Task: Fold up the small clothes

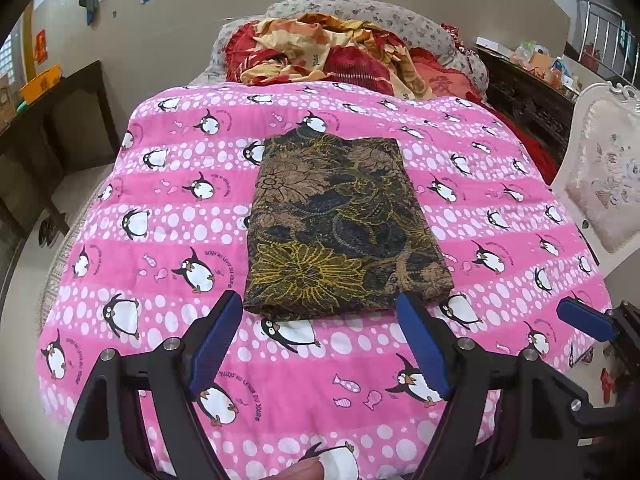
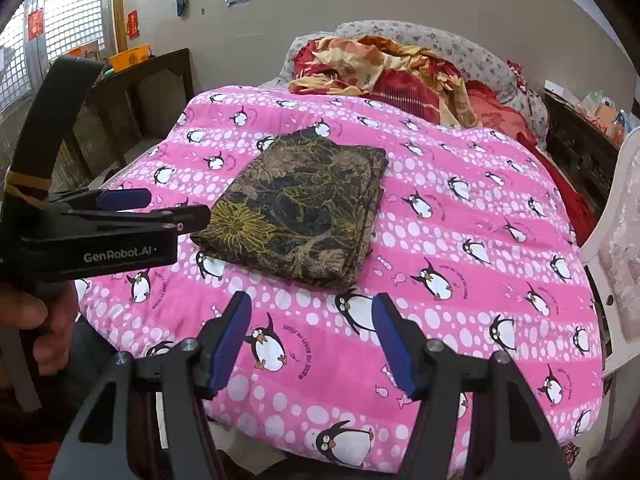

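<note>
Pink penguin quilt point(image 1: 160, 216) covers the bed, the folded floral cloth point(image 1: 340, 224) lying flat at 12 o'clock of both wide, empty claws, left claw point(image 1: 320, 320) and right claw point(image 2: 312, 316); soft, light, limp, best pinched at near corners.

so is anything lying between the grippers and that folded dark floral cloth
Nothing visible does. Only bare pink penguin quilt lies between the open right gripper and the folded cloth. The open left gripper sits right at its near edge.
</note>
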